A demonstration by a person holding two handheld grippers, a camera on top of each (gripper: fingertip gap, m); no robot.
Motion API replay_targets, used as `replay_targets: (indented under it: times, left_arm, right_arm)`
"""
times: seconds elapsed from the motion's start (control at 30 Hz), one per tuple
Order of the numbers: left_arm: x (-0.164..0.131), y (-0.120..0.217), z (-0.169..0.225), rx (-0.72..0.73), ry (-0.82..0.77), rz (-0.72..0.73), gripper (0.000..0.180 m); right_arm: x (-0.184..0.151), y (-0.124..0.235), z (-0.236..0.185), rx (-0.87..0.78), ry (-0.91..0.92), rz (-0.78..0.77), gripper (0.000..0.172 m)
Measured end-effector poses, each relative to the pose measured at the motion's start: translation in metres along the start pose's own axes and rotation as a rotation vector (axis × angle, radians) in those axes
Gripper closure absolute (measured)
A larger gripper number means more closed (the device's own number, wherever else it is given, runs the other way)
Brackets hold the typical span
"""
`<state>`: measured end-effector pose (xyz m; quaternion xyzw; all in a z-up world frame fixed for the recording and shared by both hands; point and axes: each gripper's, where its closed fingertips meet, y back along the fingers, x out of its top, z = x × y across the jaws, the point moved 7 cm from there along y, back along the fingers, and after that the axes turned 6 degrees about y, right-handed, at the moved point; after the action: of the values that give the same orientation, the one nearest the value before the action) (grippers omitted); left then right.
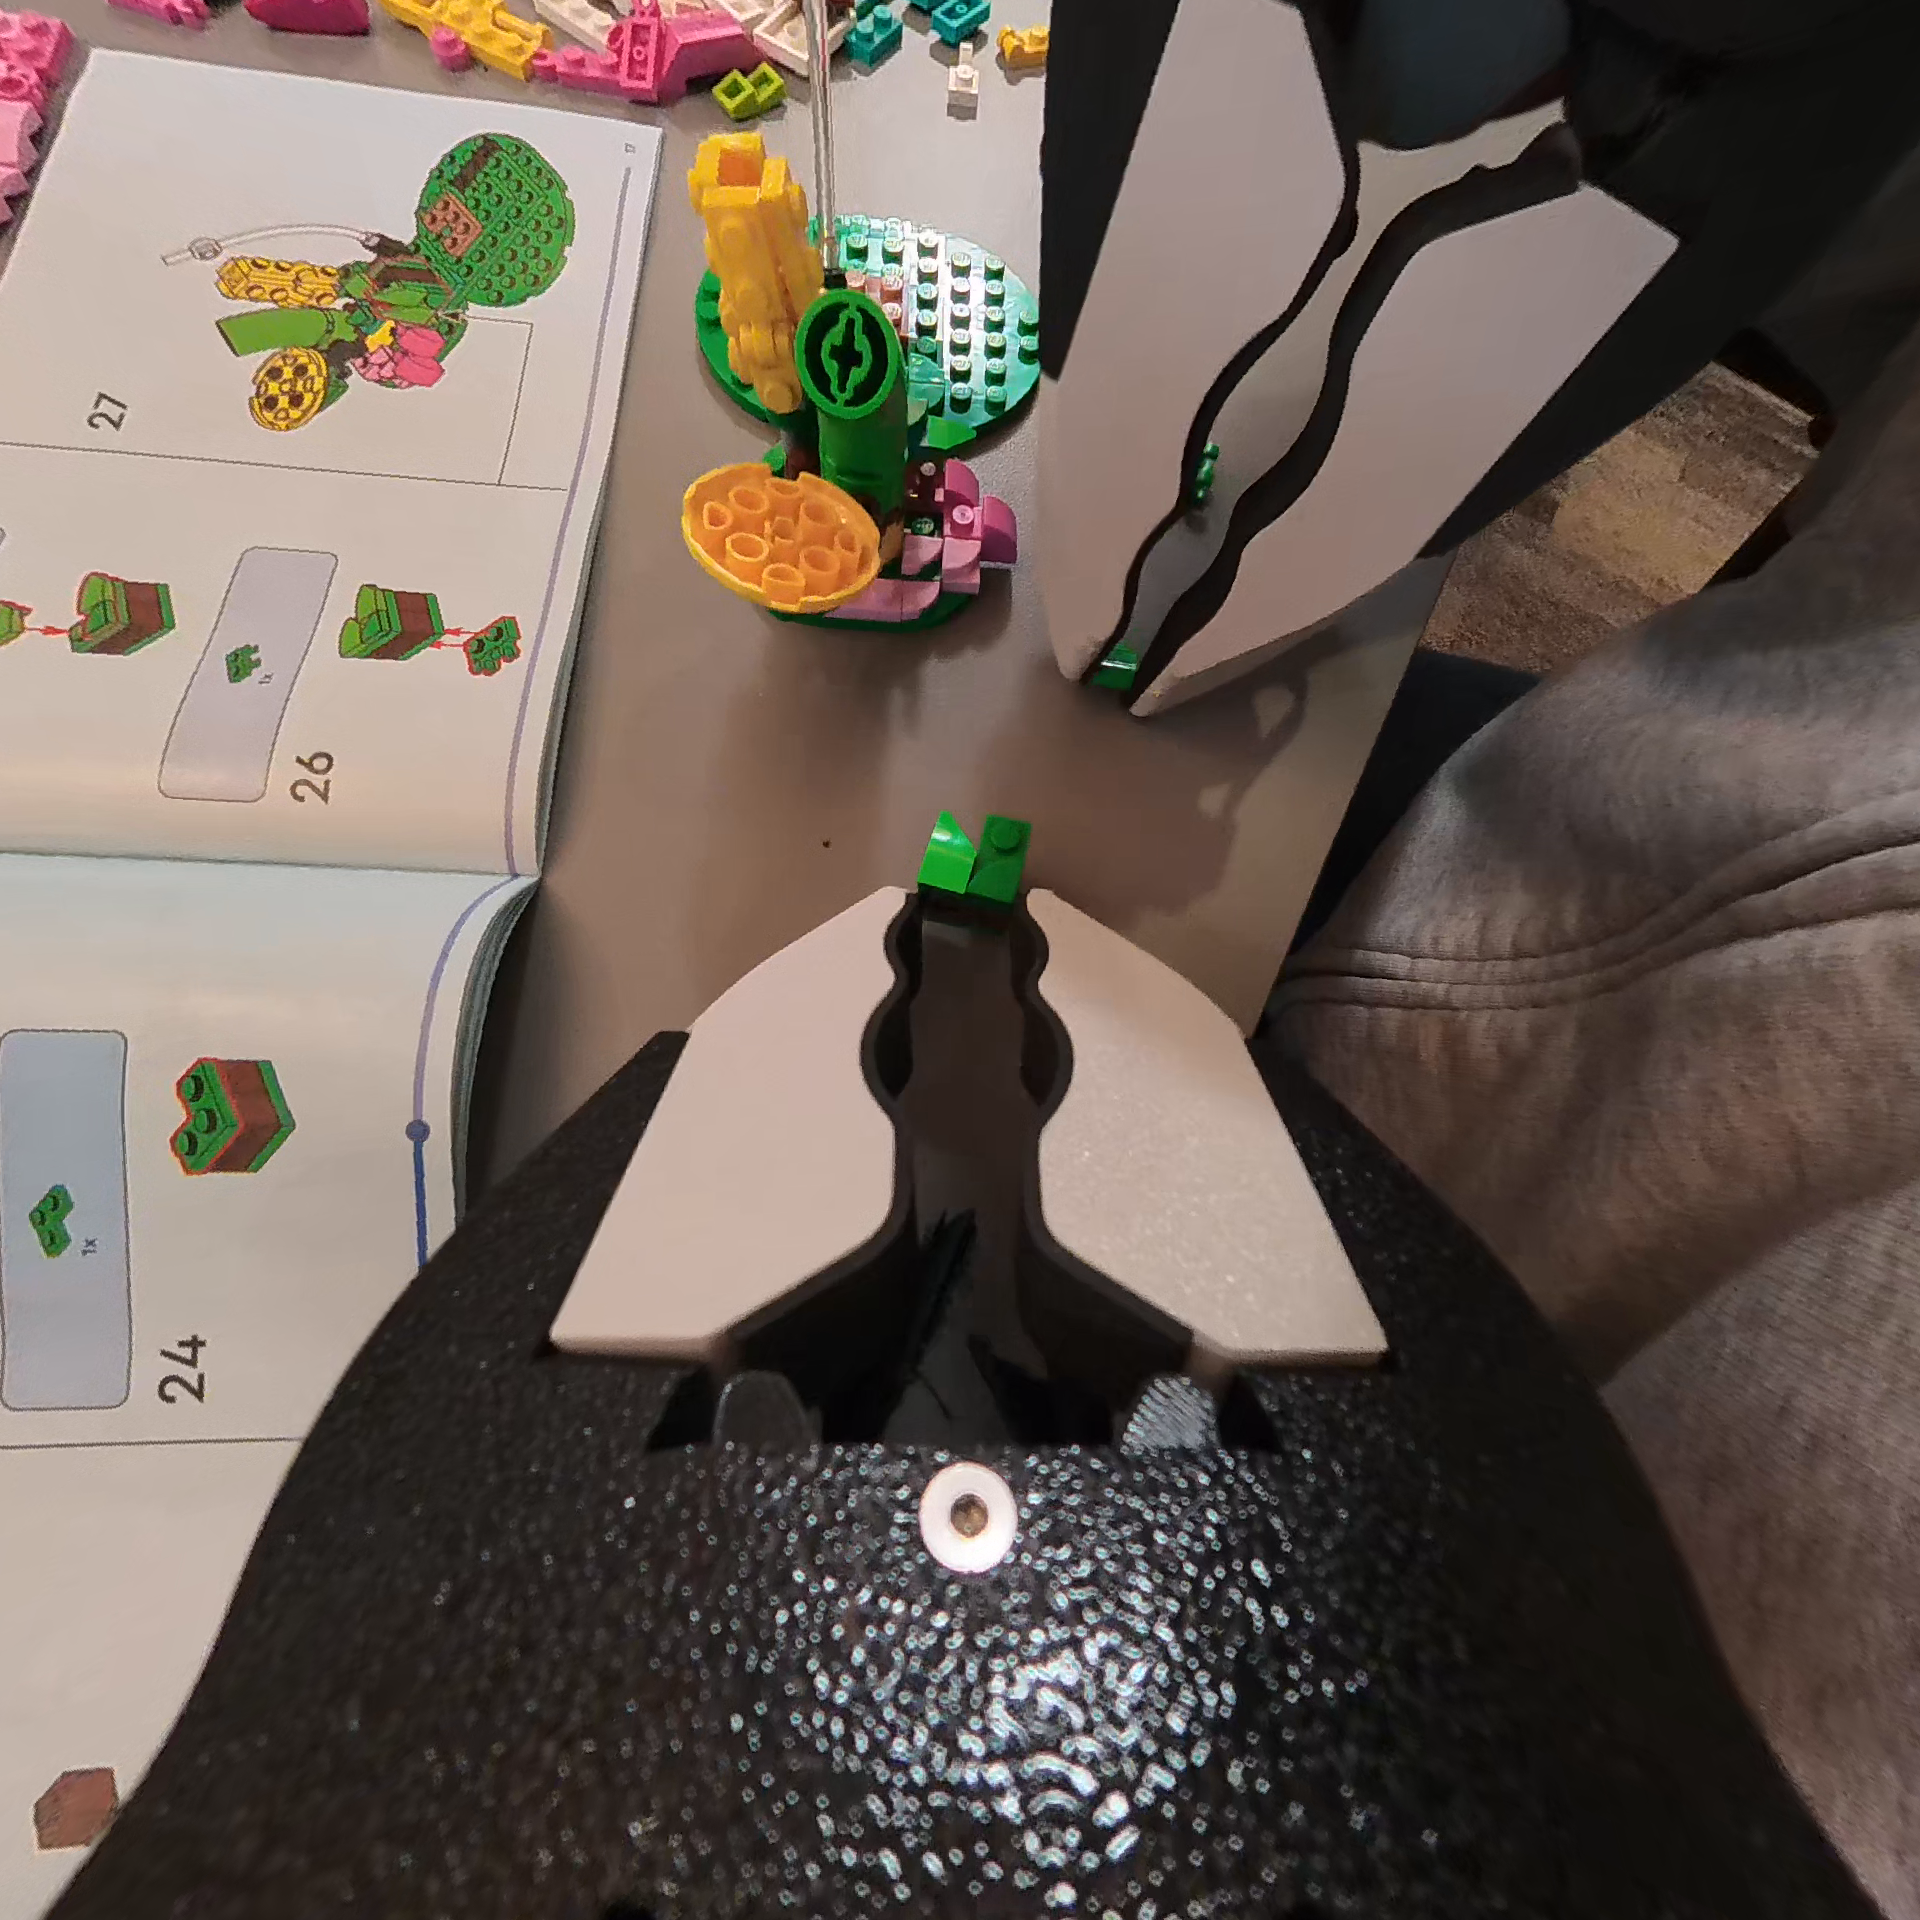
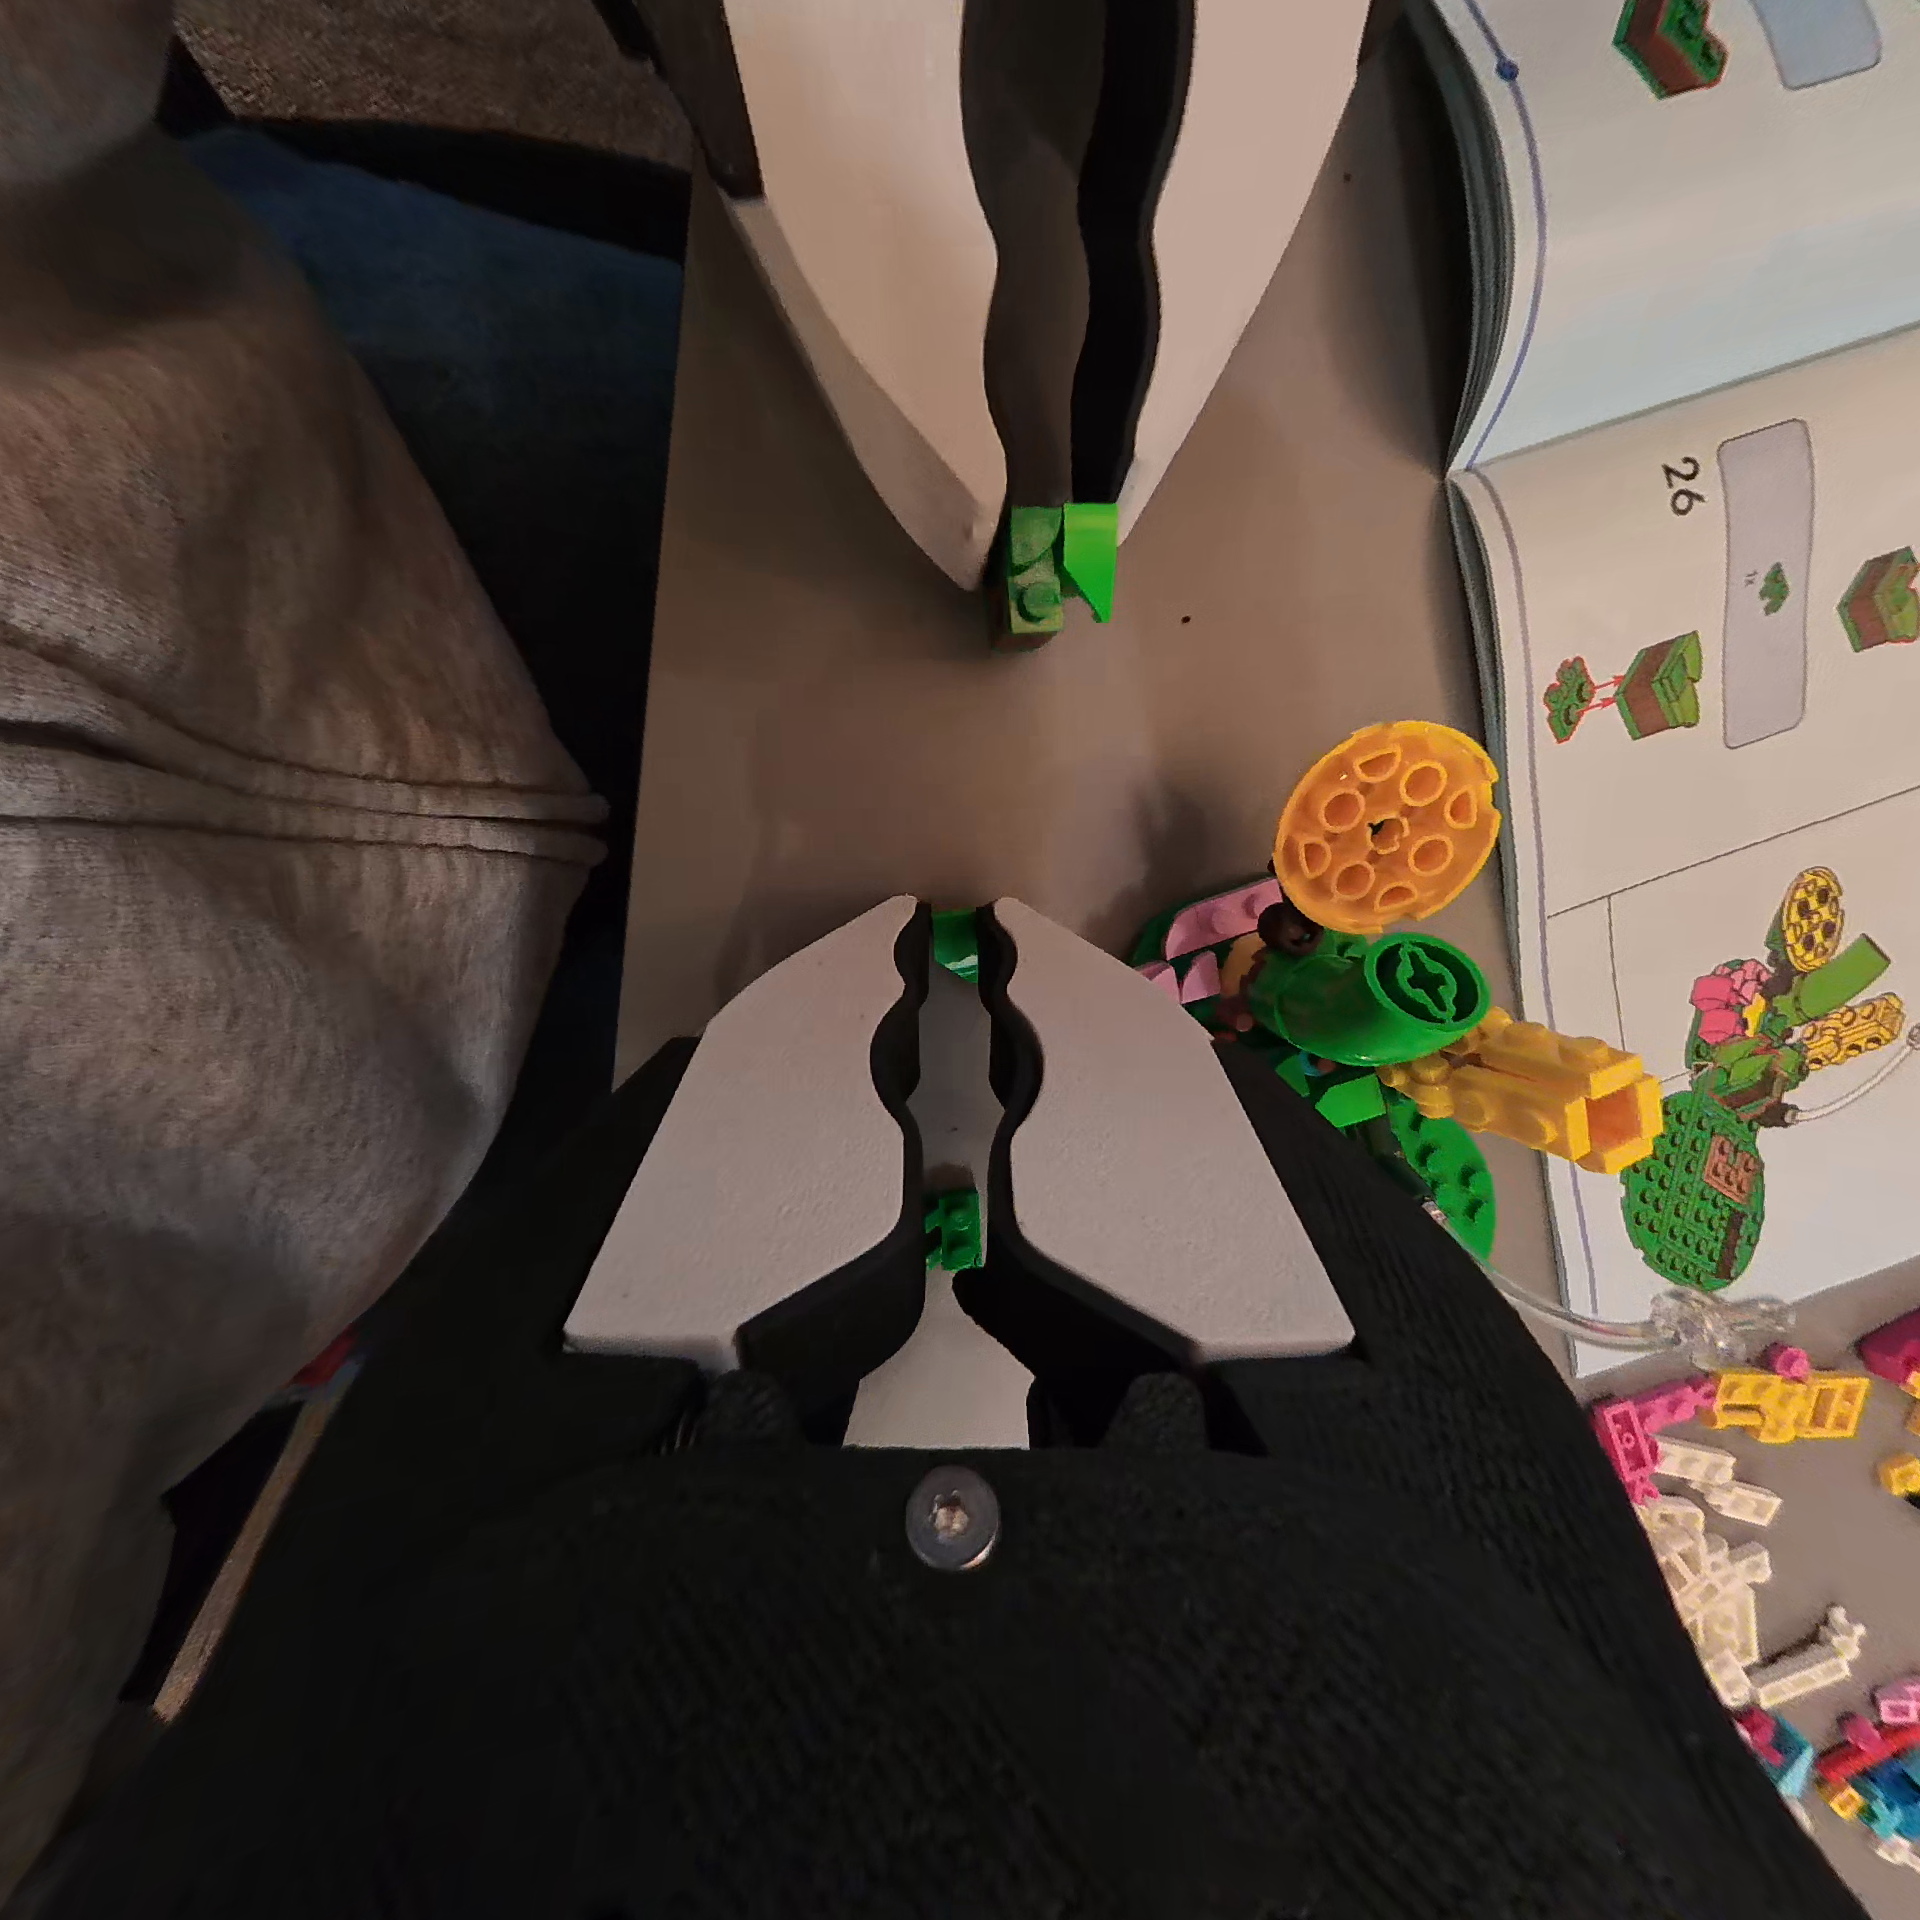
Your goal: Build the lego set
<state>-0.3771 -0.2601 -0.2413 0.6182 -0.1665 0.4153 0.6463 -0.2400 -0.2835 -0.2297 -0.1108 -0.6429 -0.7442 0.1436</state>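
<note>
Grey worktop (image 1: 727,748) fills the left wrist view, with an open instruction booklet (image 1: 291,520) at nine o'clock and loose pink, yellow and white bricks (image 1: 623,42) along twelve o'clock. Centre frame, the left hand-held gripper (image 1: 971,902) pinches a small green brick cluster (image 1: 975,854) at its fingertips, most of the cluster poking out beyond the pale fingers. At eleven o'clock from it stands a flower model (image 1: 831,416) of green, yellow and pink bricks on a round green plate. At one o'clock the right hand-held gripper (image 1: 1114,675) points down towards the worktop, nearly closed on a small green piece (image 1: 1117,665). Grey fabric (image 1: 1610,935) lies at three o'clock.

Seen from the right wrist view, the same small green piece (image 2: 954,940) sits clamped between the tips, with a second green brick (image 2: 951,1231) visible deeper in the slot. The left hand-held gripper (image 2: 1049,561) at twelve o'clock grips its green cluster (image 2: 1055,566). The flower model (image 2: 1382,987) lies at three o'clock, just beside the fingers.

These plastic pieces look light, stiff and smooth, so likely slippery; flat side faces seem the safest hold.
</note>
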Motion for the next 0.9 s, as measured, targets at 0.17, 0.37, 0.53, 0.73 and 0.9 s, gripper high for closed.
replay_targets:
  times: [0.17, 0.37, 0.53, 0.73, 0.9]
  left_arm:
    - [0.002, -0.002, 0.002, -0.008, 0.011, -0.005, 0.165]
    - [0.002, -0.003, 0.007, -0.024, -0.007, -0.008, 0.165]
    - [0.002, -0.004, 0.009, -0.046, -0.027, -0.024, 0.164]
    - [0.001, -0.005, 0.013, -0.063, -0.047, -0.038, 0.164]
    - [-0.001, -0.007, 0.014, -0.071, -0.047, -0.046, 0.164]
  right_arm:
    - [0.002, 0.000, 0.000, 0.028, -0.004, -0.013, 0.160]
    - [-0.004, 0.007, 0.000, 0.033, -0.028, 0.034, 0.153]
    - [-0.003, 0.009, -0.002, 0.034, 0.058, 0.064, 0.154]
    - [0.000, 0.004, -0.001, 0.070, 0.125, 0.058, 0.155]
    - [-0.001, 0.001, 0.001, 0.052, 0.130, 0.046, 0.163]
